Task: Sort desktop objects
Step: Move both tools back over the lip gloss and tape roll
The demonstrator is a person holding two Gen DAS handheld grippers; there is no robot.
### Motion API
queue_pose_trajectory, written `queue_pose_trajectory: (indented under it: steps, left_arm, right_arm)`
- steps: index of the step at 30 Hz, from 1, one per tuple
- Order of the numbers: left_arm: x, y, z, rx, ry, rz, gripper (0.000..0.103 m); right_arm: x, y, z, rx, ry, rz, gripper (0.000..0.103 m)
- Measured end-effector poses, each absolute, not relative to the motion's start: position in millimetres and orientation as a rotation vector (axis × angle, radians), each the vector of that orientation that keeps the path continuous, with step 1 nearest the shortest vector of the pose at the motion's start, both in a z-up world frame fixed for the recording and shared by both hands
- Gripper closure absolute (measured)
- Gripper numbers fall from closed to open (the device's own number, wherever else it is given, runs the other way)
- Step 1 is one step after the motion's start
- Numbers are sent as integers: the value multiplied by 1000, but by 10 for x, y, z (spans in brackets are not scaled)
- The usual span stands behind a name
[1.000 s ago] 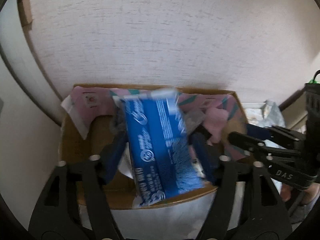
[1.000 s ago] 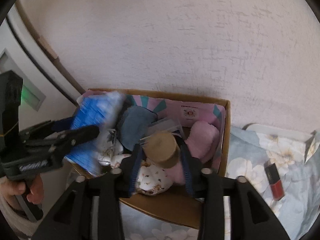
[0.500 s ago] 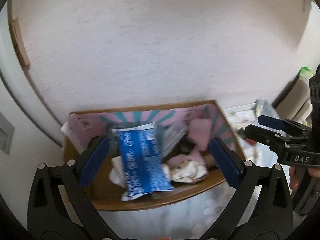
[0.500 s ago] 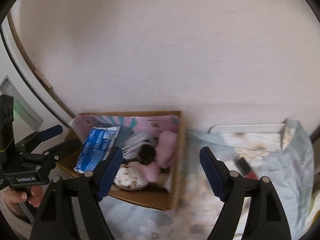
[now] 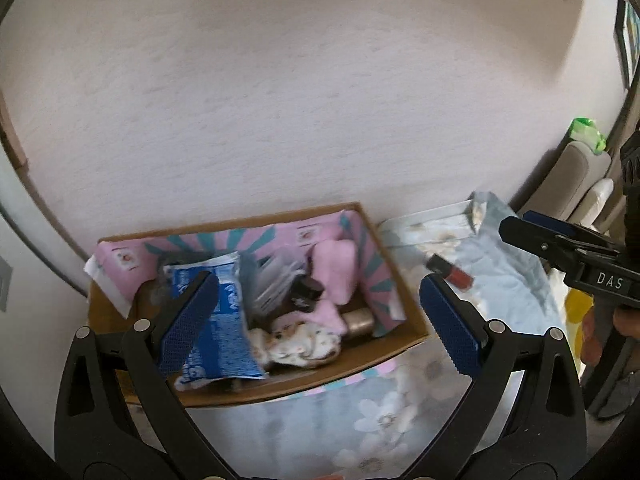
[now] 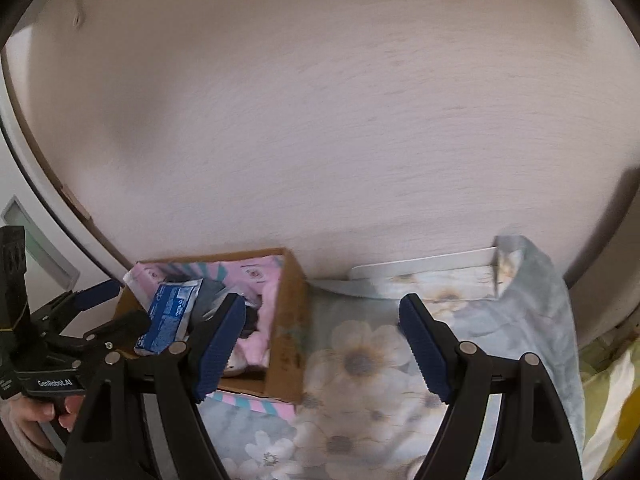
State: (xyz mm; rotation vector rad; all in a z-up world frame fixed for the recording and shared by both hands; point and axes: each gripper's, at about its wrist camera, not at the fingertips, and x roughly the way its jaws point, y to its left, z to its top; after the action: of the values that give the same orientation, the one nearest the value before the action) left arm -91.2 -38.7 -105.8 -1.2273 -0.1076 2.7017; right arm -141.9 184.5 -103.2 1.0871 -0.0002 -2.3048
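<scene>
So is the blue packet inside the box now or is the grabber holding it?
Inside. The blue packet lies in the cardboard box on the other things, and the left gripper is wide open, holding nothing.

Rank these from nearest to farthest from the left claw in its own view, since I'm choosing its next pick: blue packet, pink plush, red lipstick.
1. Blue packet: in the box, right behind the left claw's left finger.
2. Pink plush: deeper in the box, toward its right wall.
3. Red lipstick: outside the box, on the floral cloth to the right.
</scene>
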Motion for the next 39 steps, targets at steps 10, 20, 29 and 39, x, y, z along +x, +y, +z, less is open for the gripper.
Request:
queue_pose_trajectory:
  steps: [10,20,29,39]
  left_arm:
    - [-885,148,-1053,-1229,-165,2571,3]
    - [-742,894,-1164,-1168,-70,2592,3]
    - [-437,1489,-1744,-1175,-67,2572,11]
    - [-268,2128,-2578,-1287,34,2506,32]
  right_arm:
    - [-1606,2557,-860,1093,6,-2421,27]
    - [-1871,2784,-1147,1144,126,-2285,27]
    - [-2041,2551,-1772,1140,440,-2058,33]
    - [-2156,2409,-2446,1129,533,-1911,45]
